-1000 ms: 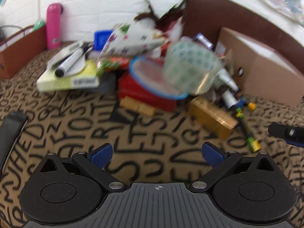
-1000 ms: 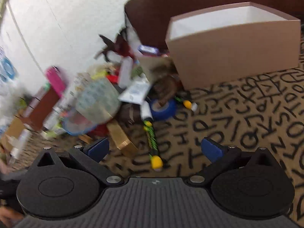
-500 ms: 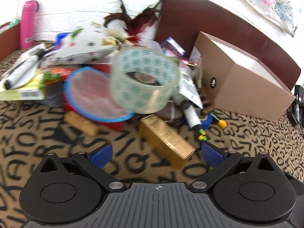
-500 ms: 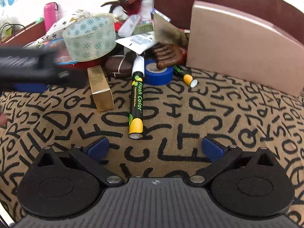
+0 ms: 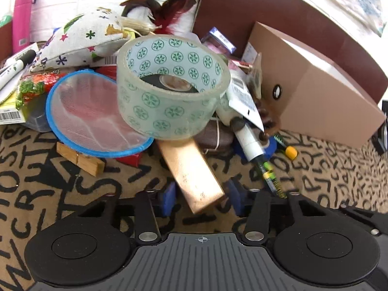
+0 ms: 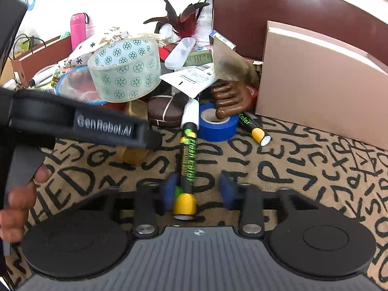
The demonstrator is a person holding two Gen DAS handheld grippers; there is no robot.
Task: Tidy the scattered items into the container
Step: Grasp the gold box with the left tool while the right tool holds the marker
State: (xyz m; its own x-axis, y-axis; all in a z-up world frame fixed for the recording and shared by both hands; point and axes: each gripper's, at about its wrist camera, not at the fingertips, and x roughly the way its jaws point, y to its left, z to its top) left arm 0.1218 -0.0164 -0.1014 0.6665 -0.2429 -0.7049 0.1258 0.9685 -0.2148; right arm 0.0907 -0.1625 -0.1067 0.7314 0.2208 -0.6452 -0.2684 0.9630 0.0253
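A gold oblong box (image 5: 191, 169) lies on the lettered cloth with its near end between the jaws of my left gripper (image 5: 202, 200). Those jaws are closing, and a gap still shows at the left pad. In the right wrist view a black "Flash Color" marker (image 6: 188, 165) with a yellow cap lies between the closing jaws of my right gripper (image 6: 197, 192). Its left pad is at the cap and its right pad stands apart. The open cardboard box (image 5: 315, 92), also the cardboard box (image 6: 315, 80), stands at the right, behind the pile.
A heap sits behind: a patterned tape roll (image 5: 169, 84), a blue-rimmed mesh lid (image 5: 92, 114), blue tape (image 6: 217, 123), a brown comb (image 6: 230, 99), a second marker (image 6: 254, 131), a wooden block (image 5: 80, 160). A hand (image 6: 17, 201) holds the left gripper's body (image 6: 80, 126) across the right view.
Both grippers moved in and down toward the pile. Their jaws, wide apart before, have narrowed: the left around the gold box's end, the right around the marker's yellow cap.
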